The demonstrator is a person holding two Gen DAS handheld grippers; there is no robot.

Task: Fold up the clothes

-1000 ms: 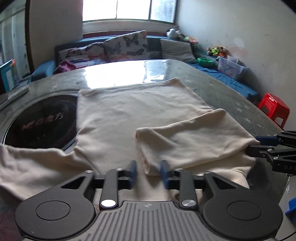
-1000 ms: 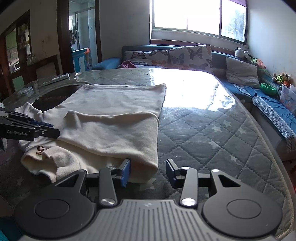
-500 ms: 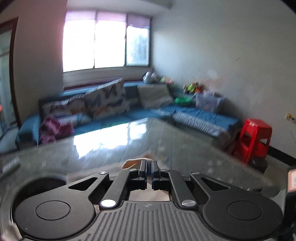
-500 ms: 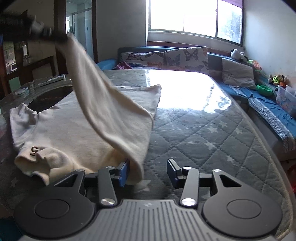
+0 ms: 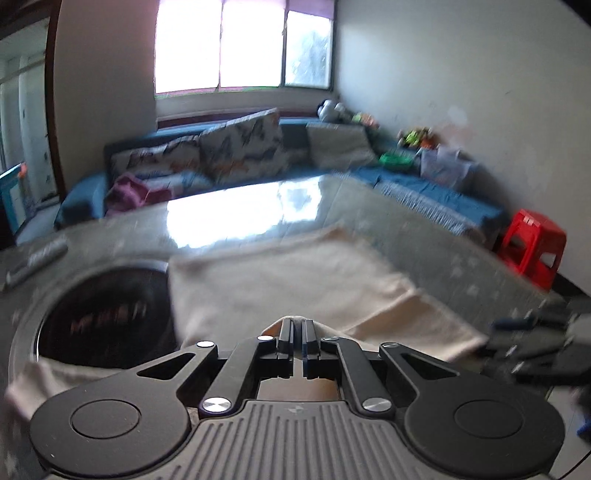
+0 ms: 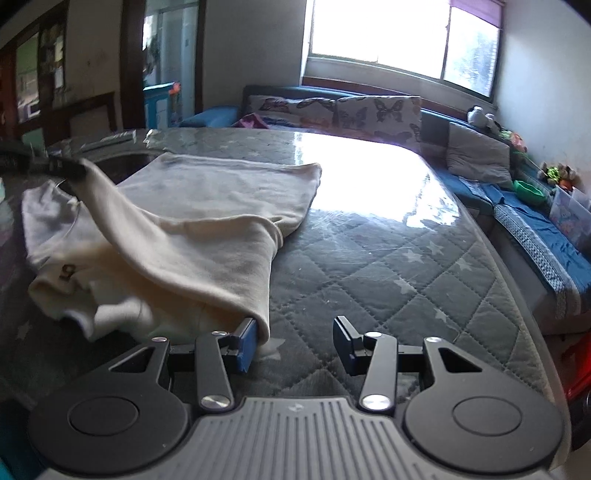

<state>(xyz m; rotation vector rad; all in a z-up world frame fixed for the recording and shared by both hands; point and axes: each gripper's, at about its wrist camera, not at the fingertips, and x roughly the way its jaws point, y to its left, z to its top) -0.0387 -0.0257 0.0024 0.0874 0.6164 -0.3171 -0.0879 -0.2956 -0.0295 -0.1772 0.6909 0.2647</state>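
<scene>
While the left tool (image 5: pixel 296 334) was clamped tight on a pinch of the cream garment (image 6: pixel 207 236), lifting that sleeve edge off the desk (image 6: pixel 388 266), the right tool (image 6: pixel 293 341) sat spread wide at the near edge, holding nothing, its left finger (image 6: pixel 246 343) touching the garment's folded corner. Garment lay on the left half of the quilted, star-print desk cover, body flat, hem toward the far edge, one sleeve drawn up diagonally to the left tool at the left edge. Small dark mark visible near the collar. Left view motion-blurred. Dark round inset (image 5: pixel 107 314) in the desk past the garment's left side. Beyond the far edge: blue sofa (image 6: pixel 535 206) with butterfly cushions (image 6: pixel 376 110), bright window (image 6: pixel 402 33).
</scene>
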